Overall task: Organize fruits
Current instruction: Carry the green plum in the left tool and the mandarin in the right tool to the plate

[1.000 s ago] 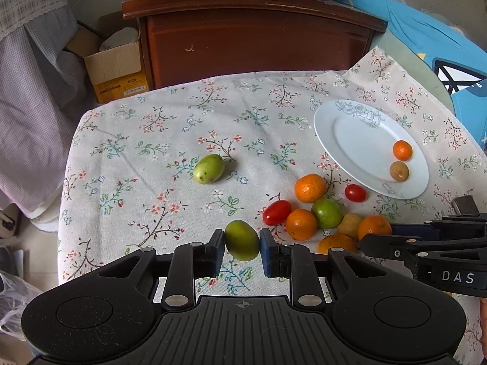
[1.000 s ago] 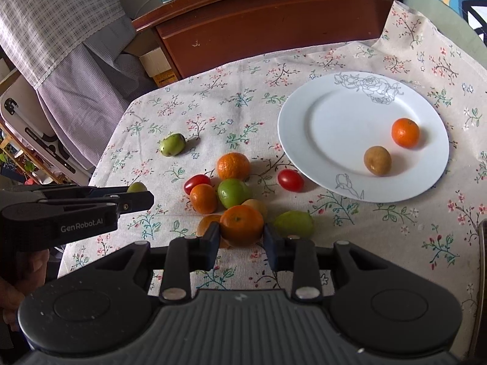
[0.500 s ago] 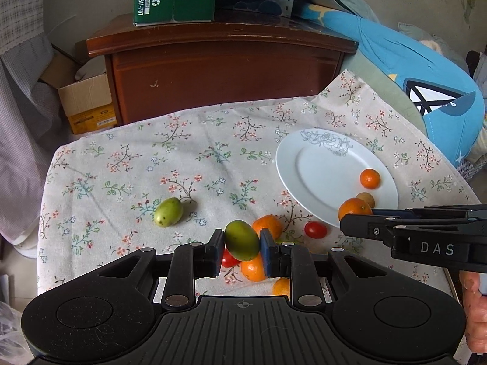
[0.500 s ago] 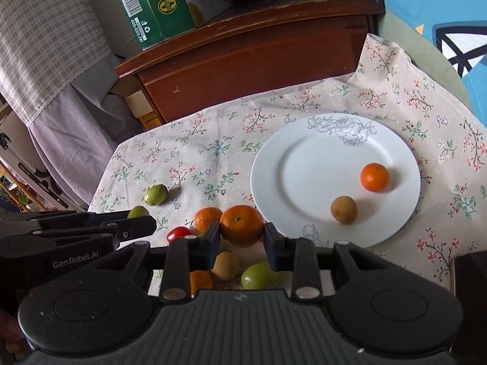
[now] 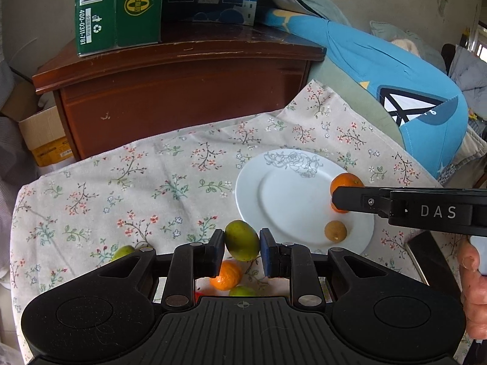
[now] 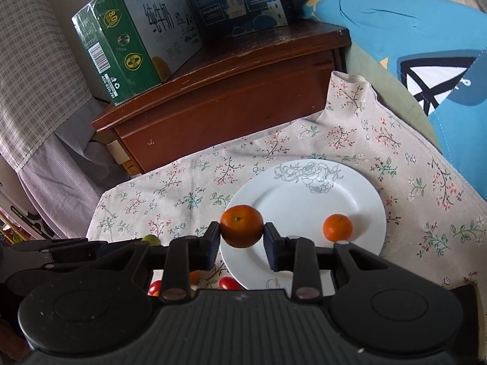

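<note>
Right wrist view shows the right gripper [image 6: 242, 235] clamped on an orange [image 6: 242, 225] above the plate [image 6: 359, 194], while the left gripper [image 5: 242, 249] pinches a green fruit [image 5: 242, 239] near its rim, so lowering and releasing likely come next.

A plate [image 6: 359, 188] sits on the tablecloth [image 5: 121, 188] before a cabinet [image 6: 231, 103] bearing two cartons [image 6: 127, 39], with one fruit [image 6: 337, 227] on it and cherry tomatoes [image 6: 227, 283] just off its near-left rim.
</note>
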Demonstrator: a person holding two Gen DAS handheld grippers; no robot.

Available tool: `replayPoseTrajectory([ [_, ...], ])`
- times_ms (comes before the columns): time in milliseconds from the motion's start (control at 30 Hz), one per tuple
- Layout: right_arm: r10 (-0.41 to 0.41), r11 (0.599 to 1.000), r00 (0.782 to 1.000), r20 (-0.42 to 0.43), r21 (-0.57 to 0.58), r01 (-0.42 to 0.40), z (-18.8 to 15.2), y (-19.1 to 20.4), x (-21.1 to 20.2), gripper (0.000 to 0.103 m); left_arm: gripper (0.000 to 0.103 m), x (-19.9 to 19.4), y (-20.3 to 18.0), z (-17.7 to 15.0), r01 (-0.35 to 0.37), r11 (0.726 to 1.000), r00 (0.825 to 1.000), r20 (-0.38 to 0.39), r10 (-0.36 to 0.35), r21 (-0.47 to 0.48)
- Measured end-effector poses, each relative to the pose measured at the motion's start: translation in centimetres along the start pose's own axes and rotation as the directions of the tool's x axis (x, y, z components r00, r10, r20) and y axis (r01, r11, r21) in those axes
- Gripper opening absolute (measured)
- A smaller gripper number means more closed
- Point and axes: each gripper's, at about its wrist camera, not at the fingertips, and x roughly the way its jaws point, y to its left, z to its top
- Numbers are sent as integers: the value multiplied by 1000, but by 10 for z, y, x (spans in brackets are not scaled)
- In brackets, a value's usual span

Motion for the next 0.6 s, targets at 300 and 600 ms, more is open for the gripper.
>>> replayPoseTrajectory([
  [300,-38,994,999,-15,100,40,10,-28,19,31,22,28,-12,19,56,998,998,-8,-55,27],
  [600,-67,986,997,-48,147,74,10,-43,35,31,22,52,-23,19,87,996,996,-30,-86,36],
])
